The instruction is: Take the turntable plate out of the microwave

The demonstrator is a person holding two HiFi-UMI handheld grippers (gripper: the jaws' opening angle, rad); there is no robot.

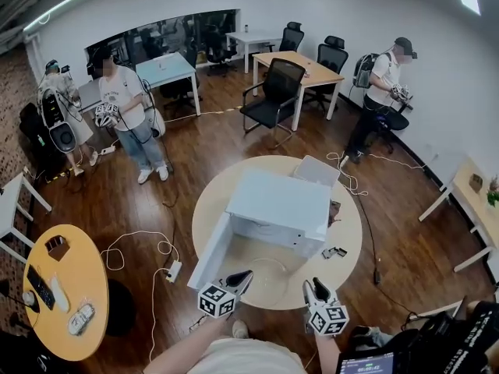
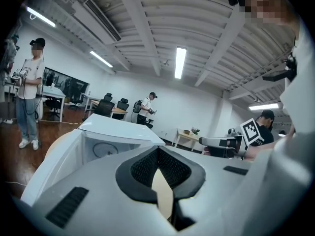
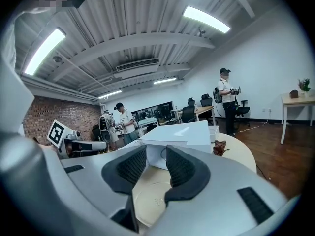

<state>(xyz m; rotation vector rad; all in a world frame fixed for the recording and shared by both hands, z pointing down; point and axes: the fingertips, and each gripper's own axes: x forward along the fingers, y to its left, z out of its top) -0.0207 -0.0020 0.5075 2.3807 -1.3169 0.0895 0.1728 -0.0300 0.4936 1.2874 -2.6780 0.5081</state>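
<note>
On the round counter point(image 1: 351, 232) the white microwave point(image 1: 281, 201) stands with its door point(image 1: 209, 252) swung wide to the left. The clear glass plate point(image 1: 269, 275) seems to be out of it already, lying flat on the counter just in front of the open cavity and near the person's edge. The right gripper view shows the plate point(image 3: 150, 200) below and beyond that gripper's fingers, with neither finger touching it.

The left gripper point(image 1: 243, 274) hangs at the near edge of the counter with its fingers point(image 2: 142, 168) closed together and nothing between them. The right gripper point(image 1: 313, 285) is level with it on the other side, its fingers point(image 3: 184, 171) standing apart and empty.

As I read it, the lifting is finished and what remains is to get clear cleanly. The plate is thin, hard to see and probably slippery on this smooth top. Both grippers should therefore come away upward and back toward the body, not across the glass. A sweep sideways could catch the rim and push the plate toward the edge. Keep the left gripper clear of the open door. If the plate sits too close to the edge, the right fingers, already apart, are better placed to take its rim.
</note>
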